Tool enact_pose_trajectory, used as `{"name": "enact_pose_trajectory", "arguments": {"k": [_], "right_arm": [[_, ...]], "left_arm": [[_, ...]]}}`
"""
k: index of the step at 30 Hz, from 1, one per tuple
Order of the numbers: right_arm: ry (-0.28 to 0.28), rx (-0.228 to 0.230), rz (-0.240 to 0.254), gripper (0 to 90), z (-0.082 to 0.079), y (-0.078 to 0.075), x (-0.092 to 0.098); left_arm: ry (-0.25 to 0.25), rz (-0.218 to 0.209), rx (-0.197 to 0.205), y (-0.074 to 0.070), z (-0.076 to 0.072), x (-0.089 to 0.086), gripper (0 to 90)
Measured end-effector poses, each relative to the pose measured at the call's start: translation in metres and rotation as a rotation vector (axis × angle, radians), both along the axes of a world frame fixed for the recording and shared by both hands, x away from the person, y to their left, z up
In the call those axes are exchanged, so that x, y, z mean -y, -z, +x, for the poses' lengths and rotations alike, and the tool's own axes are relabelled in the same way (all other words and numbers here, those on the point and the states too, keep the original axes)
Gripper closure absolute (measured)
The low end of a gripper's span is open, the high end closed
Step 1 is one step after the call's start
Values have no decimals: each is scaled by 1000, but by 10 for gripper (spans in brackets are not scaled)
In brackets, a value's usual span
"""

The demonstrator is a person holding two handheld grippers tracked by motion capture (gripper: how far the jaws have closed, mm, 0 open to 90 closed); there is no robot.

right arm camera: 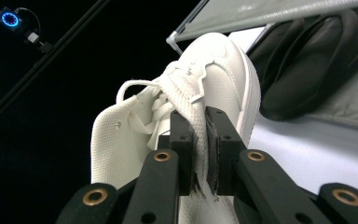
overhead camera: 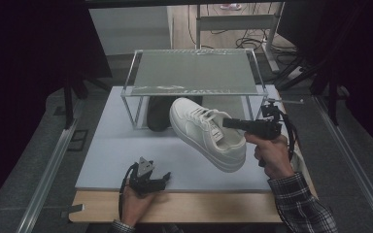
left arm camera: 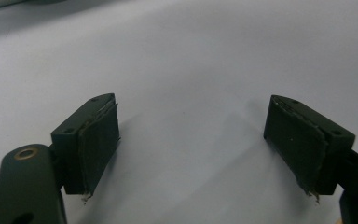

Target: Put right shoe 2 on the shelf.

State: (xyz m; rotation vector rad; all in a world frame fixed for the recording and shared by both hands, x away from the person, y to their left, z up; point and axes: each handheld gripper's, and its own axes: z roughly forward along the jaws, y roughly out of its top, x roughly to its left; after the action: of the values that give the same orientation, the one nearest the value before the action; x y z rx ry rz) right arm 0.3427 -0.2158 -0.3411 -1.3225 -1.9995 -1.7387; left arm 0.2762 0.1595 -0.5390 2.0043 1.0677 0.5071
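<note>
A white sneaker (overhead camera: 206, 133) hangs above the pale table mat, toe pointing toward the rack and heel toward the front. My right gripper (overhead camera: 227, 123) is shut on its collar edge from the right. In the right gripper view both pads pinch the sneaker's (right arm camera: 214, 79) mesh wall, and the shoe tilts. My left gripper (overhead camera: 164, 178) rests low near the mat's front edge, held in a hand. Its jaws stand wide open over bare mat, and the left gripper (left arm camera: 193, 144) has nothing between its pads.
A clear two-level rack (overhead camera: 194, 73) stands at the back of the mat (overhead camera: 111, 155). A dark shoe (overhead camera: 158, 114) lies under its shelf, seen also as the dark shoe (right arm camera: 303, 65) beyond the sneaker. Wooden table edge (overhead camera: 199, 206) runs along the front.
</note>
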Motion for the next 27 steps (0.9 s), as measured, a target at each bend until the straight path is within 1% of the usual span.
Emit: {"name": "enact_pose_trajectory", "arguments": {"k": [2, 3, 5, 6, 11, 18, 20, 21, 23, 24, 25, 27], "right_arm": [[2, 7, 1, 824, 2, -5, -1], [2, 7, 1, 824, 2, -5, -1], [3, 6, 5, 824, 4, -10, -3], [7, 7, 8, 824, 7, -16, -5], [26, 11, 16, 824, 15, -25, -8], [80, 16, 29, 824, 30, -35, -14], [90, 17, 31, 824, 32, -36, -15], [110, 12, 38, 824, 37, -36, -16], [130, 11, 37, 824, 42, -36, -16], [130, 11, 37, 824, 42, -36, -16], [151, 7, 37, 824, 46, -36, -17], [175, 6, 38, 824, 51, -35, -17]], "left_arm": [[0, 0, 0, 0, 0, 0, 176], [0, 0, 0, 0, 0, 0, 176], [0, 0, 0, 0, 0, 0, 176], [-1, -3, 1, 0, 0, 0, 176], [-1, -3, 1, 0, 0, 0, 176], [2, 2, -1, 0, 0, 0, 176], [2, 1, -1, 0, 0, 0, 176], [2, 2, -1, 0, 0, 0, 176], [2, 0, 0, 0, 0, 0, 176], [2, 1, 0, 0, 0, 0, 176], [2, 0, 0, 0, 0, 0, 176], [2, 1, -1, 0, 0, 0, 176]]}}
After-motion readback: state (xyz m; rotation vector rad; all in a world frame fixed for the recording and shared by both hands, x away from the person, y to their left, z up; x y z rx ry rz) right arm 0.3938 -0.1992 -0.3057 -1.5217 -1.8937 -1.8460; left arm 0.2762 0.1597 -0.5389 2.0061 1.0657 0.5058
